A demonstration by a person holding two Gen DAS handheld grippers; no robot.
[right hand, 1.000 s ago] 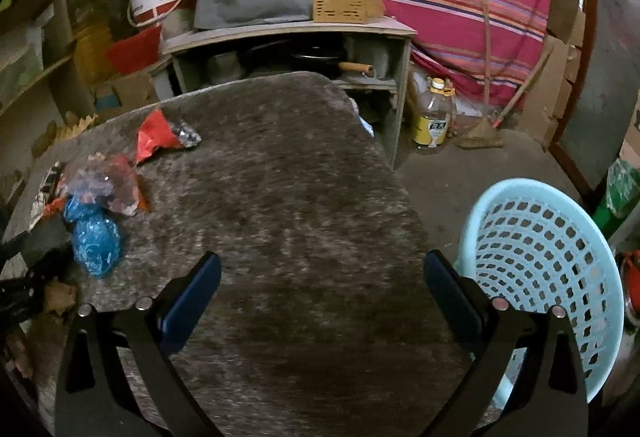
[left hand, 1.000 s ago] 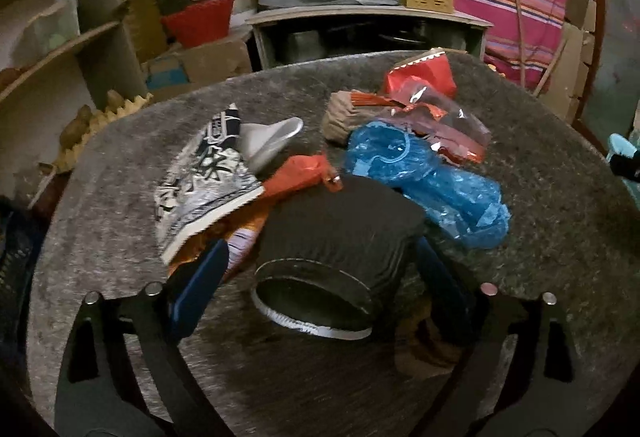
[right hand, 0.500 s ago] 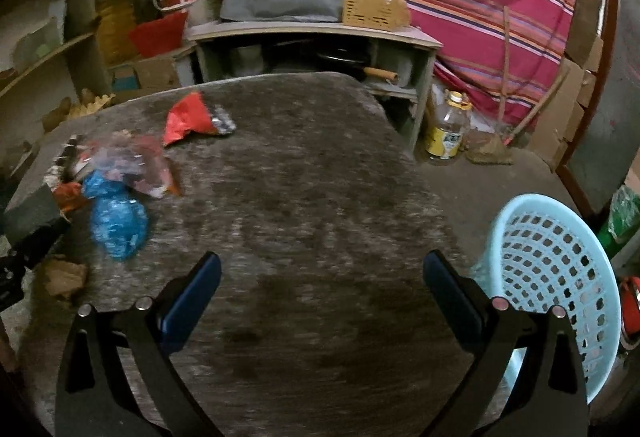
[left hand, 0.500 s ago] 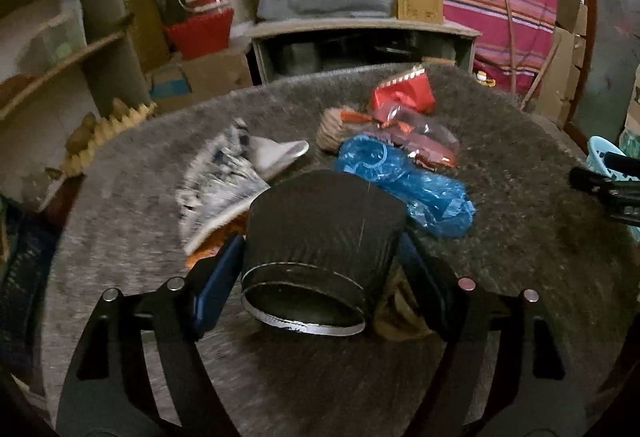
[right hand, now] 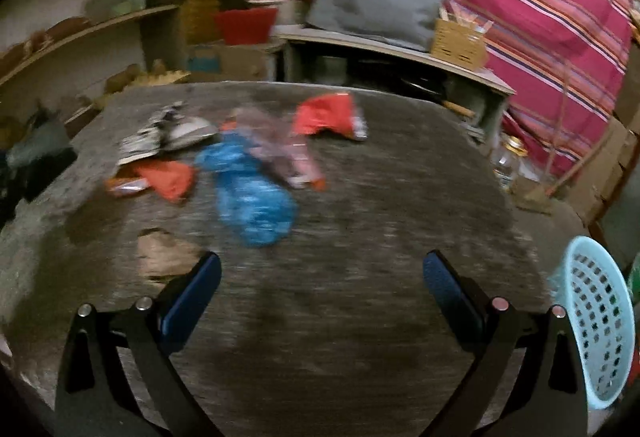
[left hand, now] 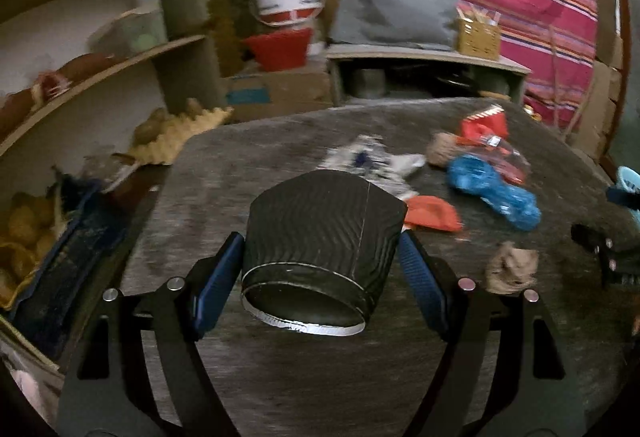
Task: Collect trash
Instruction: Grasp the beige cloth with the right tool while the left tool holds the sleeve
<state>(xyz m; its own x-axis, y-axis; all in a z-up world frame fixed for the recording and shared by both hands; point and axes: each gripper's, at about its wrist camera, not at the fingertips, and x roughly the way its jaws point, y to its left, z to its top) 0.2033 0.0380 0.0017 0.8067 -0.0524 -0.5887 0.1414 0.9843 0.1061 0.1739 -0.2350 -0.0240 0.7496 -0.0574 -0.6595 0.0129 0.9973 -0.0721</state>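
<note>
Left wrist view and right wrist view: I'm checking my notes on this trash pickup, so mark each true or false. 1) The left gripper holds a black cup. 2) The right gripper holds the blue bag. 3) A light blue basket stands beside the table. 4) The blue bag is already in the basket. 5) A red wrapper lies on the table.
1) True: the left gripper is shut on the black cup, one finger on each side.
2) False: the right gripper is open and holds nothing; the blue bag lies on the table ahead of it.
3) True: the light blue basket is off the table's right edge.
4) False: the bag is on the table.
5) True: the red wrapper lies past the bag.
</note>
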